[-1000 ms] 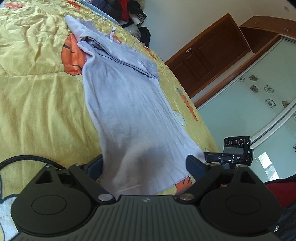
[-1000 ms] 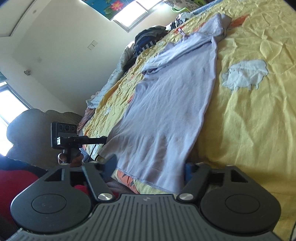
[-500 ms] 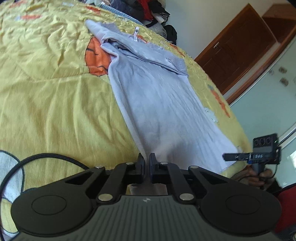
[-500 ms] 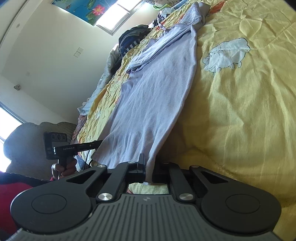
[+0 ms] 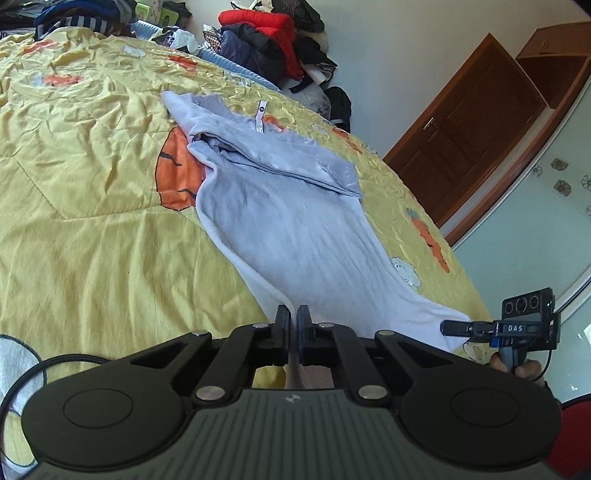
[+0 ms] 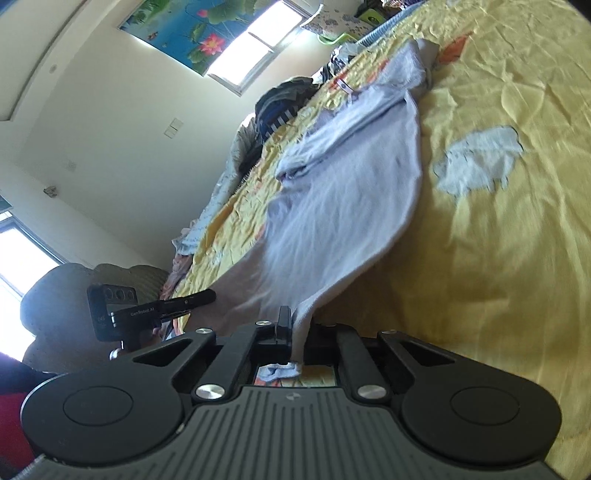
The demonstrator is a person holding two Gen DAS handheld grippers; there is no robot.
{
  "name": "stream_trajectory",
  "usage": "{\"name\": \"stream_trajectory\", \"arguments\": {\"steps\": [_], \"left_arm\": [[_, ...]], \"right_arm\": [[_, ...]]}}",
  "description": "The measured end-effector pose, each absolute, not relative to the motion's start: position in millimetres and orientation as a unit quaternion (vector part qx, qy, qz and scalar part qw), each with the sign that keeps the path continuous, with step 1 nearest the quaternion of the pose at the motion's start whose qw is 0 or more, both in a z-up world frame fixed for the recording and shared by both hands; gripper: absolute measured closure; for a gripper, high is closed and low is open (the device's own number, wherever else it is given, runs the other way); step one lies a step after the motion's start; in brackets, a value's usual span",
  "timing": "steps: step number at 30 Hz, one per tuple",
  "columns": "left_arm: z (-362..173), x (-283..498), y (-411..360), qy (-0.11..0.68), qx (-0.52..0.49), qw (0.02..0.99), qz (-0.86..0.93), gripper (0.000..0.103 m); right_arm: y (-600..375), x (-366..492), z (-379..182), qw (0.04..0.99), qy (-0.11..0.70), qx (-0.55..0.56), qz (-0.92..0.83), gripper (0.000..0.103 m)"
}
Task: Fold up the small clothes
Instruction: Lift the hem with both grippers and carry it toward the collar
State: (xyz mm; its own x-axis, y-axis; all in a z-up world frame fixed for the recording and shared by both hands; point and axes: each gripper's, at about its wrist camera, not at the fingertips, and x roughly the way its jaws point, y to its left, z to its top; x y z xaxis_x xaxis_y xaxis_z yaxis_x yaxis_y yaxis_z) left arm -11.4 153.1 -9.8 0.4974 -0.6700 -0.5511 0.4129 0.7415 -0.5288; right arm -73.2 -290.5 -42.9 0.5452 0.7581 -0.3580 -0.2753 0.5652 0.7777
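Pinching near hem of lilac shirt (image 5: 295, 236) | left gripper (image 5: 293, 325) clamped on it | right gripper (image 6: 295, 325) clamped on it | yellow bedspread (image 5: 92, 240) beneath

Pale lilac-grey cotton shirt (image 5: 295, 229), plain, small white neck tag (image 5: 260, 110). Yellow quilted bedspread (image 5: 92, 236) printed with orange pumpkin, orange carrots at 3 o'clock, white sheep. Black plastic left claw (image 5: 290, 328) and black right claw (image 6: 295, 325). Clothes heap (image 5: 273, 40) at 12 o'clock: red, navy, black. Reddish-brown wooden door (image 5: 476, 125). Blue lotus wall poster (image 6: 207, 29), pink flowers.
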Motion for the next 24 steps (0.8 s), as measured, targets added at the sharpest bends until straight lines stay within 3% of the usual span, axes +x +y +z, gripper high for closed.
{"name": "stream_trajectory", "arguments": {"steps": [10, 18, 24], "left_arm": [[-40.4, -12.1, 154.0, 0.444, -0.143, 0.827, -0.313, 0.097], [-54.0, -2.7, 160.9, 0.442, -0.198, 0.805, -0.342, 0.095], [-48.3, -6.4, 158.4, 0.439, -0.183, 0.818, -0.325, 0.096]], "right_arm": [[-288.4, -73.8, -49.8, 0.811, 0.367, 0.338, 0.305, 0.093], [-285.0, -72.4, -58.2, 0.807, 0.376, 0.339, 0.303, 0.093], [-286.5, -75.2, -60.2, 0.812, 0.378, 0.335, 0.292, 0.093]]}}
